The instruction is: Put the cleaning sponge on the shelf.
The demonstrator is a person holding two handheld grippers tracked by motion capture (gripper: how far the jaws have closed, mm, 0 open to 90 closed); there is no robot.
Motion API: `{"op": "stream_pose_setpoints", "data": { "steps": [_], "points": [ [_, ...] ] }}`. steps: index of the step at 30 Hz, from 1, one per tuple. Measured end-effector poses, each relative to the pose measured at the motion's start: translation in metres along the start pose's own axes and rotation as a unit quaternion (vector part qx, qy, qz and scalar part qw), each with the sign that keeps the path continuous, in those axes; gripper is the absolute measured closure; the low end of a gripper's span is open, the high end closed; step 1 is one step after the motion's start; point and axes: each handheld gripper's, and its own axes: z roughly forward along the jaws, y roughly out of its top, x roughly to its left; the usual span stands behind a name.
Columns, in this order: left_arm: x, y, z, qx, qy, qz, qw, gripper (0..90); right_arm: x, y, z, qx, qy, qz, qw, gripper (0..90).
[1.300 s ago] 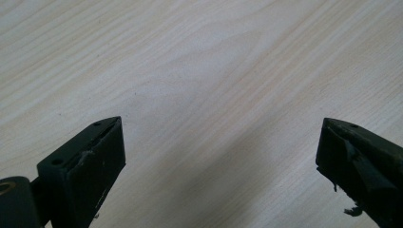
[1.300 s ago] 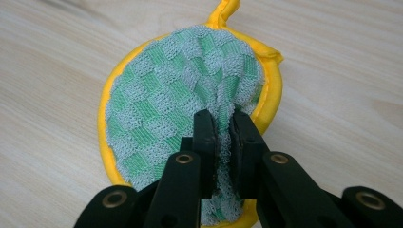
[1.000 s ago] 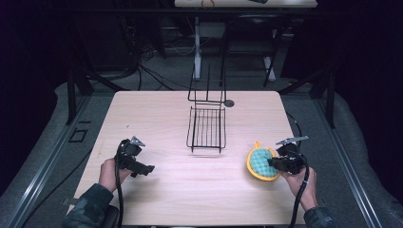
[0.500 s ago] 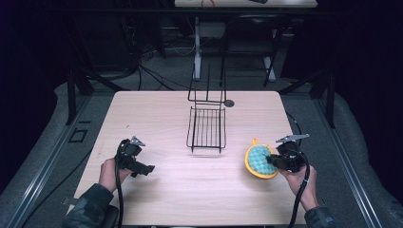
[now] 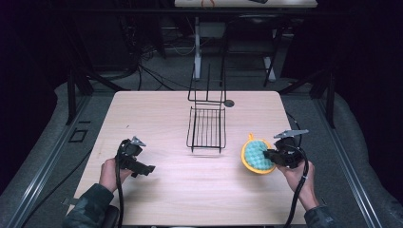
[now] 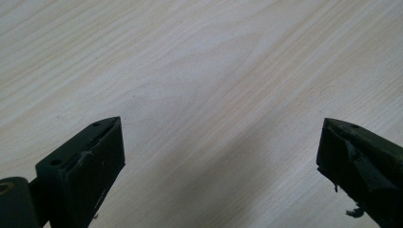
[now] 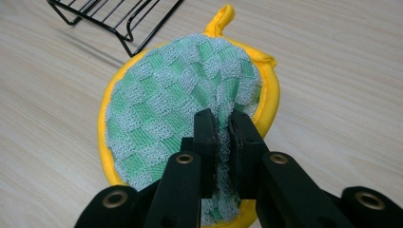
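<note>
We are listing first the desk (image 5: pixel 157 114), a pale wood-grain top that is carrying everything else and is standing in a dark room with cables on the floor behind it. Next we are entering the black wire rack (image 5: pixel 207 128), which is sitting near the middle of the desk, its flat grid lying toward us and its tall upright frame rising at the far end; in the right gripper view a corner of it (image 7: pixel 114 16) is showing just beyond the scrubbing pad. Then we are noting a small dark round object (image 5: pixel 229 102) lying on the desk beside the rack's far right corner; we cannot tell what it is. The scrubbing pad (image 5: pixel 256 155), round, with a green checked mesh face, a yellow rim and a yellow loop, is lying right of the rack and well apart from it, its near edge gathered up. The right gripper (image 7: pixel 223 137) is pinching that mesh (image 7: pixel 180 99) between jaws that are nearly together, a fold of the fabric standing between the pads. The left gripper (image 5: pixel 142 167) is hovering over bare desk at the left, far from the pad, and its jaws are standing wide with nothing between them.
</note>
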Motion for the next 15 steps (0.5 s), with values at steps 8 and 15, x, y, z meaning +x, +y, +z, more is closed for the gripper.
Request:
{"op": "stream_pose_setpoints", "data": {
  "steps": [8,15],
  "points": [
    [0.0,0.0,0.0,0.001,-0.001,0.001,1.0,2.1,0.003,0.007,-0.001,-0.007,0.004,-0.004,1.0,83.8],
    [0.0,0.0,0.0,0.001,-0.001,0.001,1.0,2.1,0.005,0.013,0.001,-0.006,0.006,-0.006,1.0,86.0]
  ]
}}
